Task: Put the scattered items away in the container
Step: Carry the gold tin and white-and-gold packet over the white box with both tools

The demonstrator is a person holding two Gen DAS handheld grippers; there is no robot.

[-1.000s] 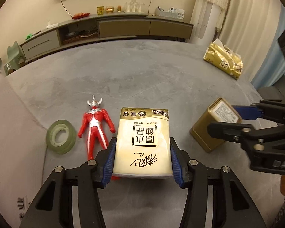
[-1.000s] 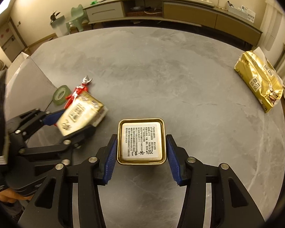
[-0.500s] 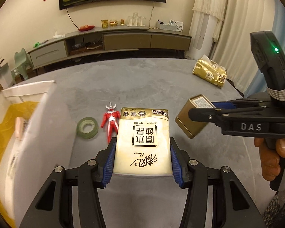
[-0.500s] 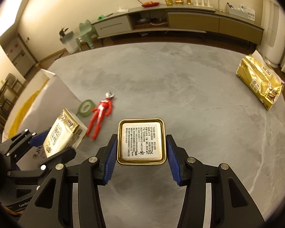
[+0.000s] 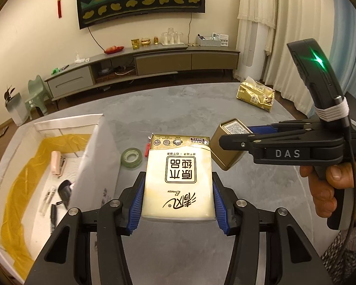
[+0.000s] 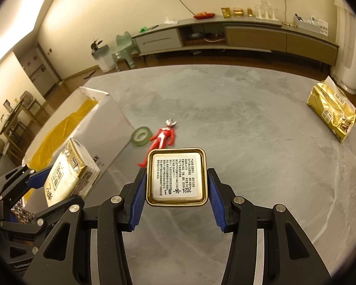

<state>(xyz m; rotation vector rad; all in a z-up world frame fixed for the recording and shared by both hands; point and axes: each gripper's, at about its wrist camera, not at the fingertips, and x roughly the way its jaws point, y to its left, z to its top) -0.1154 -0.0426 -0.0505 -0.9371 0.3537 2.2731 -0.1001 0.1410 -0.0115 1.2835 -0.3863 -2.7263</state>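
My left gripper (image 5: pixel 178 197) is shut on a cream and gold tissue pack (image 5: pixel 178 178), held up above the grey table. My right gripper (image 6: pixel 176 190) is shut on a gold square tin (image 6: pixel 176 177), also lifted; from the left wrist view the tin (image 5: pixel 230 147) hangs just right of the pack. The white box (image 5: pixel 99 156) with yellow lining stands at the left, holding a stapler (image 5: pixel 57 162) and pens. A green tape roll (image 6: pixel 142 136) and a red toy figure (image 6: pixel 162 139) lie on the table beside the box. A gold bag (image 6: pixel 332 111) lies at the far right.
A person's hand (image 5: pixel 332 190) grips the right gripper's handle. The grey table (image 6: pixel 249 118) is round, its edge curving past the gold bag. A long low cabinet (image 5: pixel 142 64) and a small green chair (image 5: pixel 36 95) stand beyond the table.
Both grippers have risen from the table with the pack and the tin. The views have pulled back, so the white box has come into sight at the left.
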